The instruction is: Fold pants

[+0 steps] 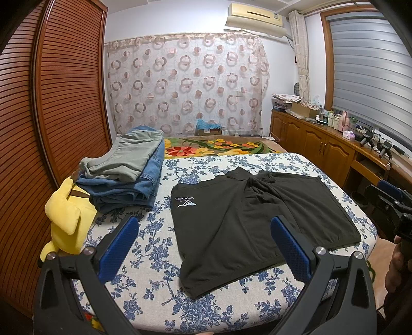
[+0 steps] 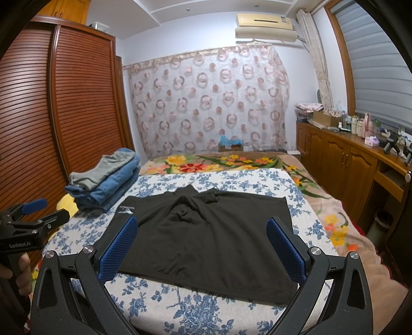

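Both the left gripper point(image 1: 203, 239) and right gripper point(image 2: 202, 241) are held wide open, empty, above black pants point(image 2: 206, 237); folded clothes point(image 1: 126, 167) are stacked at ten o'clock.

a stack of folded clothes point(image 1: 126, 170), grey-green on top of blue denim, sits at the far left of the blue-flowered cover point(image 1: 154, 252), with a yellow plush toy point(image 1: 67, 224) just beside it at the edge. past the cover lies a bright floral blanket point(image 1: 219, 145). a slatted wooden wardrobe point(image 1: 51, 103) fills the left wall, and a sheer curtain with ring patterns point(image 1: 188, 82) hangs at the back under an air conditioner point(image 1: 255, 18). on the right a wooden cabinet point(image 1: 316, 144) carries boxes and bottles below a striped blind point(image 1: 370, 67).
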Tool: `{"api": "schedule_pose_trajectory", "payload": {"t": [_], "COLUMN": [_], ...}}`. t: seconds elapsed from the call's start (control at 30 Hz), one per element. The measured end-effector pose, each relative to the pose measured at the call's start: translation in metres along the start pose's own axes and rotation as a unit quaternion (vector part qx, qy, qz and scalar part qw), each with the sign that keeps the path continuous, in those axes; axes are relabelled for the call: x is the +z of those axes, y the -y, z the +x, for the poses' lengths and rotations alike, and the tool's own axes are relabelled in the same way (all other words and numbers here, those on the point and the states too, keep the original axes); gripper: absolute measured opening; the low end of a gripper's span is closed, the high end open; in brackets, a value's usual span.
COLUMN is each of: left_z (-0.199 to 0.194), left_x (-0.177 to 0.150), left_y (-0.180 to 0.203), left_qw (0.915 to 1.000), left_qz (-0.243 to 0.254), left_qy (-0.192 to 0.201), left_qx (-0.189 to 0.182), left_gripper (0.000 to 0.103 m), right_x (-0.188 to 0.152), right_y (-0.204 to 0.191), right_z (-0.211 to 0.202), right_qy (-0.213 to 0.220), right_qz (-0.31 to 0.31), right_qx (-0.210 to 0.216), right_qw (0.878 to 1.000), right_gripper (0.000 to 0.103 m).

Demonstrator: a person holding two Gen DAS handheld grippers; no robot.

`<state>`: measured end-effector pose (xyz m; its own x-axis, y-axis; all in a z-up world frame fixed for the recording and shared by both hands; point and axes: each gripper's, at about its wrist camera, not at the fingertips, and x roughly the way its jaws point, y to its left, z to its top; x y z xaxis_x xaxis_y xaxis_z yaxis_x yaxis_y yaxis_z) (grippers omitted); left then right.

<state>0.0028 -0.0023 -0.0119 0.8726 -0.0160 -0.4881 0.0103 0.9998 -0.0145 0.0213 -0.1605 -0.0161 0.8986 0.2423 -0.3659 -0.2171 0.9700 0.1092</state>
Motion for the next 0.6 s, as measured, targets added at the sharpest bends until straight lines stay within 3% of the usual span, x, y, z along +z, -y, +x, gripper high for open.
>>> {"api": "schedule_pose_trajectory", "payload": {"t": [0.6], "left_z": [0.0053], "left_x": [-0.0070], "left_y": [0.0011], "left_qw": [1.0000], "left_qz": [0.000], "left_qy": [-0.003], "left_qx": [0.000], "left_gripper": [0.103], "right_x": [0.0000], "right_y": [0.0004], "right_z": [0.0011], "right_qy": [-0.001], "right_qz": [-0.001], "right_qx": [0.000], "right_qw": [1.000], "right_gripper": [0.102]}}
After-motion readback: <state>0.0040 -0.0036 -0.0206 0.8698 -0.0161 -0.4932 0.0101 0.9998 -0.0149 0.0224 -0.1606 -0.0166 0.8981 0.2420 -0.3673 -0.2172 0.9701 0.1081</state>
